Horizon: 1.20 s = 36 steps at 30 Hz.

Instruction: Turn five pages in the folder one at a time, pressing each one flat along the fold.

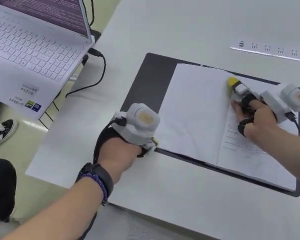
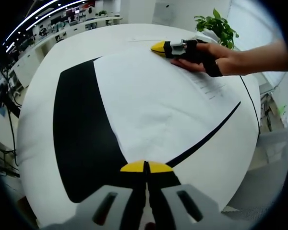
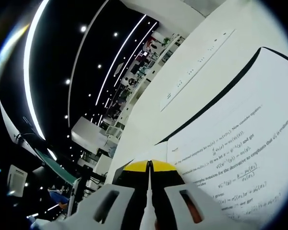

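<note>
Right gripper (image 3: 149, 166): jaws closed tip to tip, holding nothing. The tips sit on the paper at the far end of the fold (image 1: 224, 125), apparently to crease the turned page (image 1: 195, 110) flat. The printed page (image 3: 240, 163) lies just right of them.

Left gripper (image 2: 145, 166): jaws likewise closed and empty, at the near edge of the open folder (image 2: 77, 139), probably steadying it. The pages spread ahead of its tips.

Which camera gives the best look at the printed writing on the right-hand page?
The right gripper view: the printed page lies close, its formula lines sharp. The head view shows faint grey lines; the left gripper view, tiny lines beside a hand.
</note>
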Tool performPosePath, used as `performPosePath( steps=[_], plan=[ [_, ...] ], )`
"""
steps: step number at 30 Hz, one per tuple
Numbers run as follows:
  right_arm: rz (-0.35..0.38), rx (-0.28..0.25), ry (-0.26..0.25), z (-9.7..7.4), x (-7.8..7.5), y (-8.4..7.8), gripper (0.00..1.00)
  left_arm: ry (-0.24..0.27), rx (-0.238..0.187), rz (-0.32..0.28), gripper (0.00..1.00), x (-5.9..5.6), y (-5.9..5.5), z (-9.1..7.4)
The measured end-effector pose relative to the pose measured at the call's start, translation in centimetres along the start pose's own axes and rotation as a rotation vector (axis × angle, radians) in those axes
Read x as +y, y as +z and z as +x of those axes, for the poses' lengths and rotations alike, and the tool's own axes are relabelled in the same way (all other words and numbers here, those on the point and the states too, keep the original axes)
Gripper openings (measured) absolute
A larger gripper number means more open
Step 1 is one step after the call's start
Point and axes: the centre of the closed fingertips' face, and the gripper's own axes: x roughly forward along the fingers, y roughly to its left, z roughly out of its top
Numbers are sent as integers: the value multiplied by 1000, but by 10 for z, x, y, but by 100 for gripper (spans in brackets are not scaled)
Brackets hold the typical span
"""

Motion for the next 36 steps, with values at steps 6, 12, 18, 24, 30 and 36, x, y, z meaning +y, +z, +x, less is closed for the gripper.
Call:
performPosePath(
  steps=[6,12,18,24,30,36],
  plan=[
    [-34,44,35,-11,6,-14,0,13,3,35,0,-1,0,0],
    [-45,61,51,-31,20,-29,0,15,2,43,0,-1,0,0],
    [-38,53,60,-56,39,-41,0,21,8,46,0,-1,0,0],
    [-38,65,79,-71,47,-52,0,13,6,41,0,-1,0,0],
    [-36,80,109,-88,50,-65,0,17,11,50,0,-1,0,0],
    [-46,96,122,-97,48,-73,0,20,9,52,0,-1,0,0]
  ],
)
